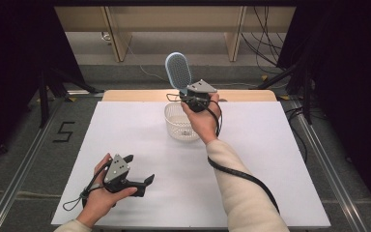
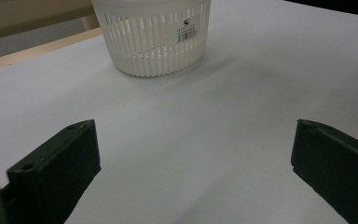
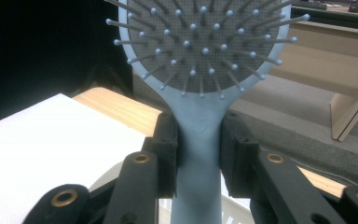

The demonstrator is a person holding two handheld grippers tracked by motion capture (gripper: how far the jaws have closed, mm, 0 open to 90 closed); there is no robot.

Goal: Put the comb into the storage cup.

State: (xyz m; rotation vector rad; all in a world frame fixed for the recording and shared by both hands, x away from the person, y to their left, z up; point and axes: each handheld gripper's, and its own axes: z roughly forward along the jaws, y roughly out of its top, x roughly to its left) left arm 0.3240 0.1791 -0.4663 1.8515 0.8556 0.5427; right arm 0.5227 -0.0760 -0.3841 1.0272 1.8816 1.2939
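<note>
Work in hand: the right gripper (image 1: 192,94) holds a pale blue plastic paddle hairbrush with grey bristle pad (image 1: 178,70) upright above the white slotted plastic basket (image 1: 179,126). I judge the brush is meant to go into it, handle first.

Right gripper: jaws closed on the brush's handle just below the head. In the right gripper view the handle (image 3: 198,154) runs straight down between the two black jaws, with the bristle head (image 3: 204,42) above, pins facing the camera. A grip that low on the neck keeps the heavy head from swinging, and it leaves the tail of the handle free to drop in.

Hairbrush position: in the air, head toward 12 o'clock from the basket in the high view – clear of the rim, not touching it.

Left gripper (image 1: 138,169): jaws spread wide, nothing between them, resting low over the white table sheet (image 1: 270,159) toward 7 o'clock from the basket and well apart from it. It probably waits there to stay out of the way, or to steady the basket if needed.

Basket: stands upright near the far edge of the sheet, a barcode sticker (image 2: 187,32) on its wall. The hand covers part of its inside; what shows looks empty but for a small dark mark I cannot identify.

Risk: a light basket may tip under a long brush.
</note>
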